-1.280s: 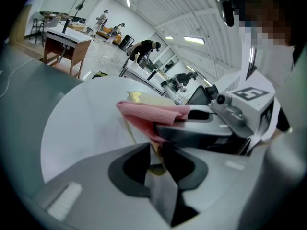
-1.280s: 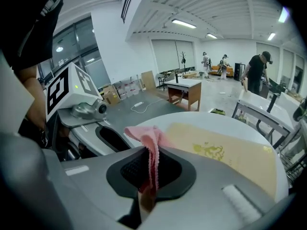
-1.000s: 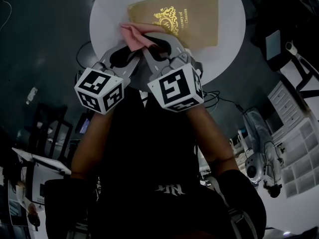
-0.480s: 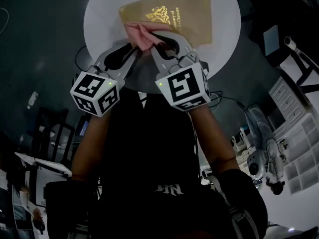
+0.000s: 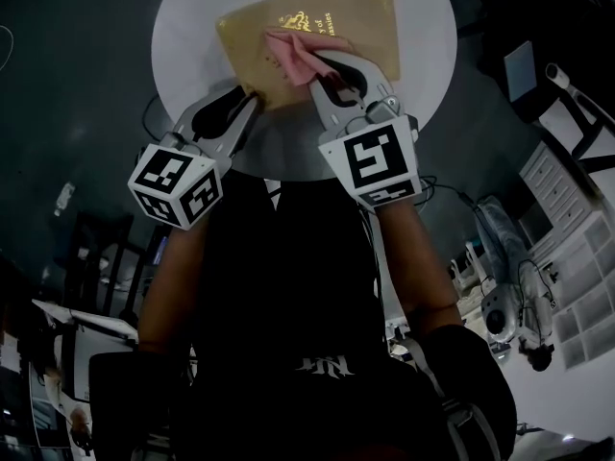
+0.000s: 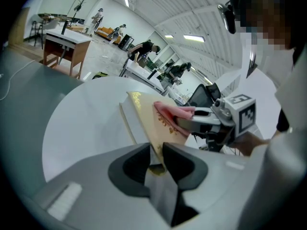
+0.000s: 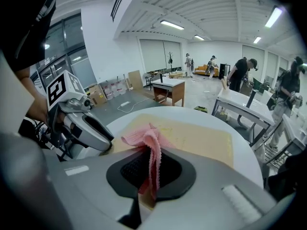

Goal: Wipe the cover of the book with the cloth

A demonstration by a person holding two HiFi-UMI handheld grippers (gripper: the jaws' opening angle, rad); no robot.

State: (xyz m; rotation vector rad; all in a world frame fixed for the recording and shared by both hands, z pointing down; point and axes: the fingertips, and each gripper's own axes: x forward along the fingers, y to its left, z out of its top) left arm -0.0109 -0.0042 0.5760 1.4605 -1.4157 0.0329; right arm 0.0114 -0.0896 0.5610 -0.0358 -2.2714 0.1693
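Gently, the right gripper [image 7: 152,169] pinching the cloth [image 7: 144,139] should rub the book [image 7: 201,138] up top, the left gripper [image 6: 154,152] pinching its edge.

Bright open workshop hall around a round white table

The round white table [image 5: 192,27] stands on a dark floor [image 5: 77,84]. Cables [image 5: 444,195] trail past its near right edge, and white drawer units [image 5: 567,200] stand off to the right. Overhead, a ribbed white ceiling [image 6: 158,8] carries long light strips [image 7: 172,25]. Tall windows [image 7: 160,56] fill the far wall, and glazing [image 7: 67,47] runs along the left wall, where cardboard boxes [image 7: 98,96] lean. A wooden desk [image 7: 171,91] stands beyond the table's far edge, with a white cable [image 7: 125,105] lying near it. White desks [image 7: 242,102] stand to the right, with several people [image 7: 238,74] among them.
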